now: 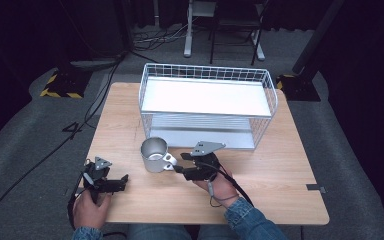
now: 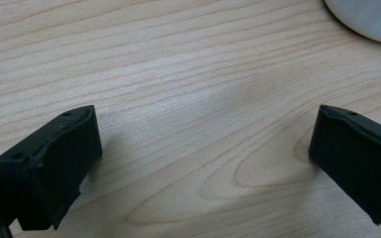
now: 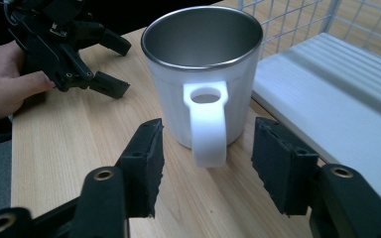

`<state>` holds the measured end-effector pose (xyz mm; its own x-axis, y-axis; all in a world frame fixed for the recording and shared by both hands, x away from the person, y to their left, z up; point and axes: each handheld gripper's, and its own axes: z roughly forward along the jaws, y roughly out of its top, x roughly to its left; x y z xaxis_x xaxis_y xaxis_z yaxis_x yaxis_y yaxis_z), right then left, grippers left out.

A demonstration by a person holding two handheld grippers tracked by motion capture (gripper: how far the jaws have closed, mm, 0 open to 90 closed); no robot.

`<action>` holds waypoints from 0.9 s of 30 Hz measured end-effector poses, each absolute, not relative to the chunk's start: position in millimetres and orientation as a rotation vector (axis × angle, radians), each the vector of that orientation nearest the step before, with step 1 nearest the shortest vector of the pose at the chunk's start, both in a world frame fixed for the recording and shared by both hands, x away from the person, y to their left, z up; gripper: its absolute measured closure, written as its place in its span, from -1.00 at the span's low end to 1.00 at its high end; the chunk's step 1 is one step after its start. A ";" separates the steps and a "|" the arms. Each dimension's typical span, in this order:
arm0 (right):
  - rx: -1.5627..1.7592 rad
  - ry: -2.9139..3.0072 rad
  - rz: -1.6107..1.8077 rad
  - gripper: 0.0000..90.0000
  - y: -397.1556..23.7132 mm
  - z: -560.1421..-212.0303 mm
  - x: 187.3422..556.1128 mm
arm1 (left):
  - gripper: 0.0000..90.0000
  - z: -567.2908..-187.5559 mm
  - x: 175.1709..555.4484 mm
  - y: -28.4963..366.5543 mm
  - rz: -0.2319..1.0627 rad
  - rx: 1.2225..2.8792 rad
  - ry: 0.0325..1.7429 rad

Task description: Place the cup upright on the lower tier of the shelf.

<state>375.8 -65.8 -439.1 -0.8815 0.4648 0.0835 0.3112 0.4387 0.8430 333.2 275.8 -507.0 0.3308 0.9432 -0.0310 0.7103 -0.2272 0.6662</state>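
The right claw [image 3: 206, 163] is wide open, and the cup [image 3: 203, 74] stands on the table [image 1: 280, 170] just ahead, its handle [image 3: 207, 124] between the jaws. I think grabbing comes next: squeeze the handle. The left claw [image 2: 203, 163] waits open, off to the side.

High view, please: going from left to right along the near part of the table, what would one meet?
Left gripper → metal mug → right gripper. The white wire shelf rack stands farther back and spans several of these, so I leave it out of the order.
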 end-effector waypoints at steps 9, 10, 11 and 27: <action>0.680 2.557 1.381 0.23 -47.6 -450.4 384.0 | -0.99 -507.0 333.2 275.8 0.516 2.015 1.446; 0.677 2.559 1.377 0.25 -46.1 -451.1 384.7 | -0.99 -507.0 333.2 275.8 0.516 2.015 1.446; 0.673 2.563 1.375 0.28 -44.8 -451.5 385.4 | -0.99 -507.0 333.2 275.8 0.516 2.015 1.446; 0.632 2.541 1.297 0.58 -31.1 -452.0 386.3 | -0.99 -507.0 333.2 275.8 0.516 2.015 1.446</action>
<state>386.3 -31.1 -452.0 -0.8836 0.4682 0.0005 0.2752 0.5185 0.8096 333.2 275.8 -507.0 0.3312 0.9430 -0.0309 0.7104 -0.2277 0.6659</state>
